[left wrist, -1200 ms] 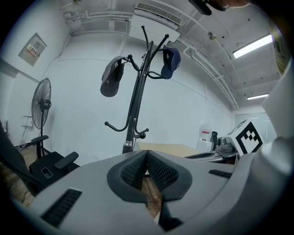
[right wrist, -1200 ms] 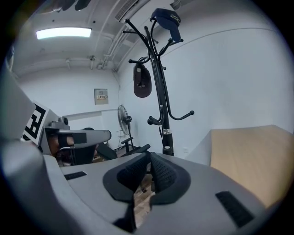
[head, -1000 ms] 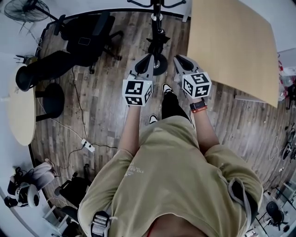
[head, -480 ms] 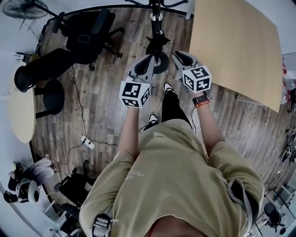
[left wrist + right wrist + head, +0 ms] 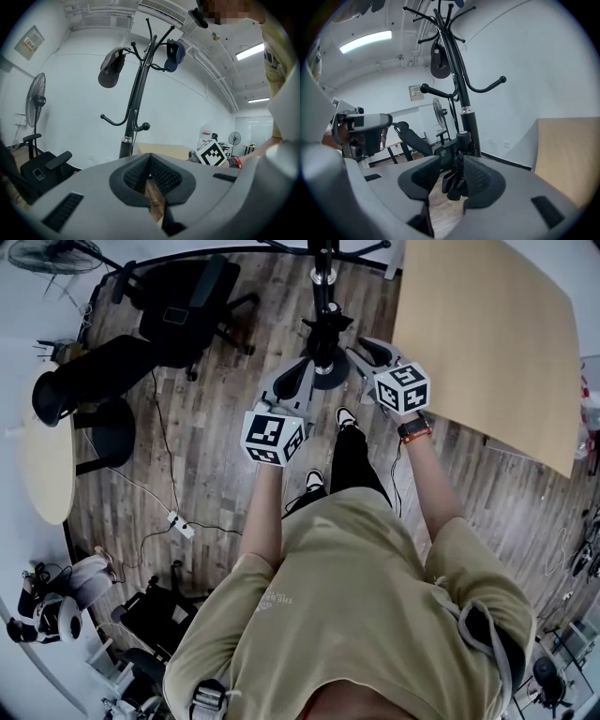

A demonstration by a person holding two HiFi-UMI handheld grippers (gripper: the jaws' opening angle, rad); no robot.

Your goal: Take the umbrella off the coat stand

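Note:
The black coat stand (image 5: pixel 323 296) rises at the top middle of the head view. A folded black umbrella (image 5: pixel 457 180) hangs against its pole (image 5: pixel 468 126), low down. My right gripper (image 5: pixel 451 161) points at it with its jaws opening. The umbrella lies in the gap close to the right pad, and the left pad stands clear of it. My left gripper (image 5: pixel 150 158) is shut on nothing, a little short of the stand (image 5: pixel 136 108) and to its left. In the head view both grippers (image 5: pixel 292 381) (image 5: pixel 361 348) flank the stand's base (image 5: pixel 328 378).
Two caps (image 5: pixel 111 70) (image 5: pixel 176 50) hang on the upper hooks. Black office chairs (image 5: pixel 178 315) stand left of the stand. A wooden table (image 5: pixel 487 334) lies close on the right and a round table (image 5: pixel 42 460) at far left. A power strip with cable (image 5: pixel 178 524) lies on the floor.
My right gripper has moved forward and down, closer to the stand's pole and the umbrella. The left gripper has shifted only slightly toward the stand.

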